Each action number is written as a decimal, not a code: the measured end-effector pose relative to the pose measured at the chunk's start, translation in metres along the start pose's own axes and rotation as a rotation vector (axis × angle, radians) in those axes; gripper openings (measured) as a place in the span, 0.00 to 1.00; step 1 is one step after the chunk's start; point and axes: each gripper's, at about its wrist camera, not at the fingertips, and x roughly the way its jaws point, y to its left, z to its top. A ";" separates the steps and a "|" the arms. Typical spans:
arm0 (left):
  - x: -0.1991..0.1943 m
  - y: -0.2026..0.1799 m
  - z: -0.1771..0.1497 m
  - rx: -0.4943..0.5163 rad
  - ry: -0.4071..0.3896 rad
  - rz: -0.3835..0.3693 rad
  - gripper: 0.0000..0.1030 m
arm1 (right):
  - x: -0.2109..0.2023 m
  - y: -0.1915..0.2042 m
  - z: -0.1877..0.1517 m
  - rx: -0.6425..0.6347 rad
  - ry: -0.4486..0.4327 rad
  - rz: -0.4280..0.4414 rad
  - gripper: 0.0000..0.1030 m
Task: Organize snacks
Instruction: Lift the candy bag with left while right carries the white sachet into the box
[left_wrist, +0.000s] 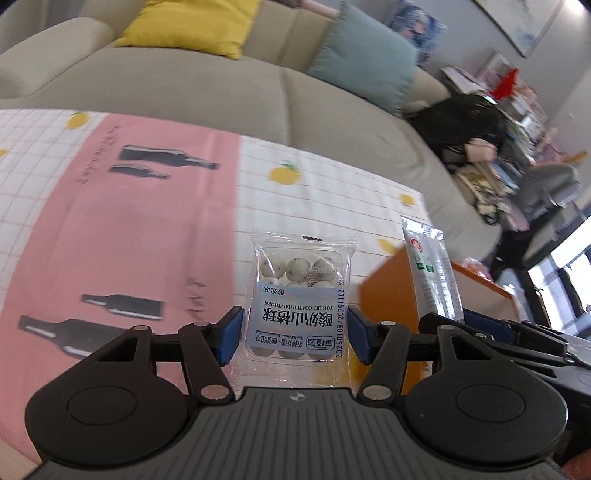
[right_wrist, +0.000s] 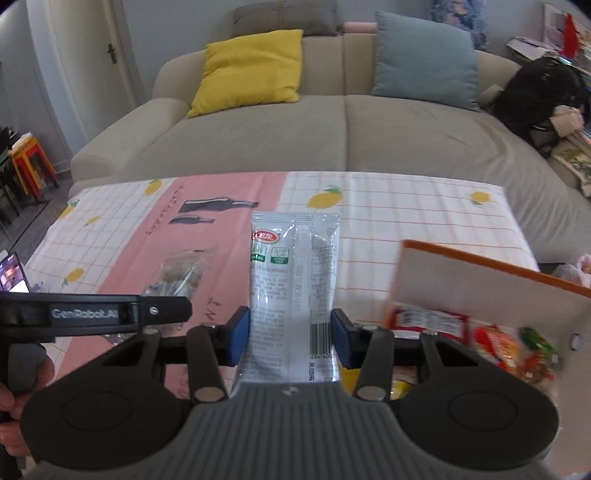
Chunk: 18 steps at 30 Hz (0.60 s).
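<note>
Beige fabric sofa (right_wrist: 332, 125) behind the table, yellow square cushion (right_wrist: 247, 70) and pale blue cushion (right_wrist: 424, 55) leaning on its backrest. Pink-and-white checked tablecloth with lemon and bottle prints (right_wrist: 406, 221) covers the table. Black bag (right_wrist: 539, 92) at sofa's right end. Orange and yellow stacked stools (right_wrist: 31, 162) far left. White door (right_wrist: 99, 48) behind.

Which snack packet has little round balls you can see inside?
The clear hawthorn ball pack in the left claw. White speckled balls show through its wrapper. The long silver packet in the right claw is opaque, showing only print.
</note>
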 end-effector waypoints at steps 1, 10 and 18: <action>0.000 -0.009 0.001 0.014 0.002 -0.017 0.65 | -0.007 -0.009 -0.001 0.009 -0.003 -0.008 0.44; 0.016 -0.090 0.009 0.158 0.044 -0.151 0.65 | -0.049 -0.088 -0.005 0.040 -0.018 -0.137 0.44; 0.057 -0.158 0.013 0.274 0.134 -0.261 0.65 | -0.067 -0.163 -0.011 0.070 0.023 -0.268 0.44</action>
